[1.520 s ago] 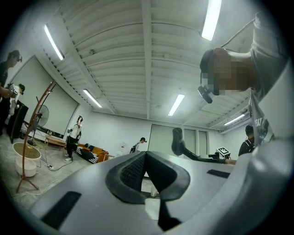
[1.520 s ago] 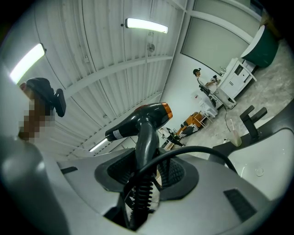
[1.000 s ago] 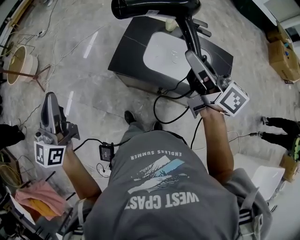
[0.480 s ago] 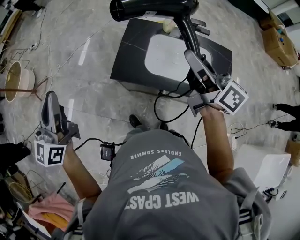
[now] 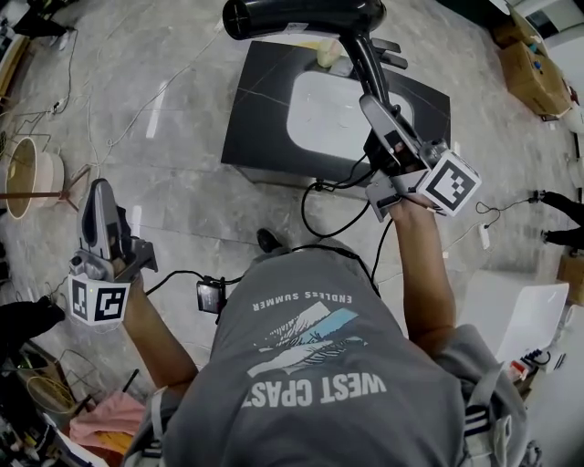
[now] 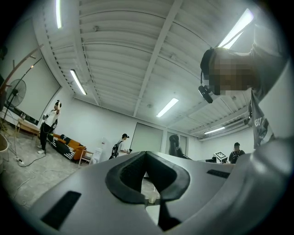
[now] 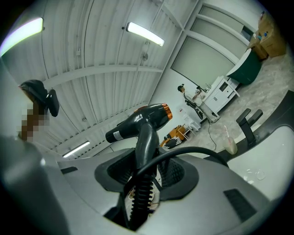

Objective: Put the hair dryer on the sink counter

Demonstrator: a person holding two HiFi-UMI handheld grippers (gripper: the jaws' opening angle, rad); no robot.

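Note:
A black hair dryer (image 5: 306, 16) is held up by its handle, its barrel level above the far edge of the black sink counter (image 5: 260, 100) with a white basin. My right gripper (image 5: 372, 105) is shut on the handle, with the cord (image 5: 315, 196) looping down in front of the counter. In the right gripper view the hair dryer (image 7: 142, 120) rises from the right gripper (image 7: 146, 158), whose pads press the handle. My left gripper (image 5: 98, 185) is out to the left over the floor, far from the counter. In its own view the left gripper (image 6: 146, 153) holds nothing and its tips meet.
A black faucet (image 5: 388, 50) and a cream bottle (image 5: 327, 53) stand at the counter's back. Cardboard boxes (image 5: 529, 68) are at the top right and a white tub (image 5: 516, 315) at the right. A round stand (image 5: 27, 173) and loose cables lie on the floor to the left.
The floor and counter have slid across the head view as the person shifted. Both grippers keep their places in the picture. The hair dryer stays gripped above the counter.

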